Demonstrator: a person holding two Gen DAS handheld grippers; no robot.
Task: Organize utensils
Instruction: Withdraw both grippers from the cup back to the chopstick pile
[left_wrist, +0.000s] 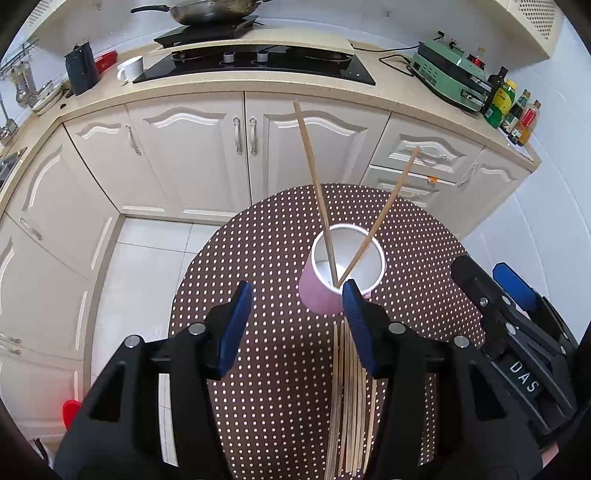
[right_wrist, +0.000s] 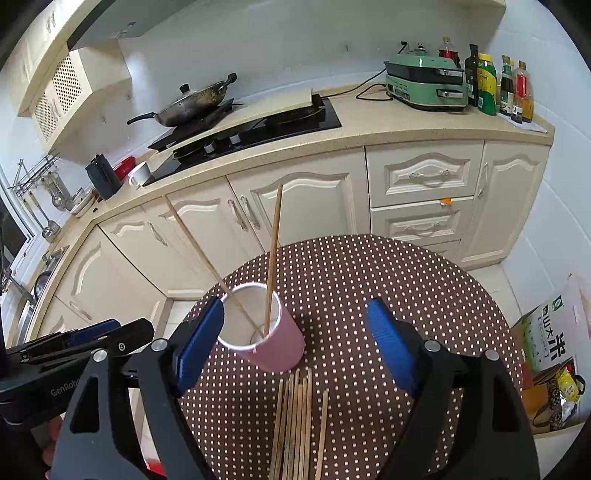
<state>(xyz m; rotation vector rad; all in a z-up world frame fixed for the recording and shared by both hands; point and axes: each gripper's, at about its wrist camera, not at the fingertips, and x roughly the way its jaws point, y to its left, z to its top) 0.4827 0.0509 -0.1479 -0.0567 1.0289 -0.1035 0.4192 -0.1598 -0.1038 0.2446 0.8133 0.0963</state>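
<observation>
A pink paper cup stands on the round brown polka-dot table. Two wooden chopsticks lean in it, crossing. A bundle of several chopsticks lies flat on the table just in front of the cup. My left gripper is open and empty above the table, its right finger beside the cup's near rim. My right gripper is open and empty, with the cup between its fingers in view. The right gripper also shows at the right of the left wrist view.
Cream kitchen cabinets and a counter with a black hob, a wok, a white mug, a green appliance and bottles stand beyond the table. A box with bags sits on the floor at right.
</observation>
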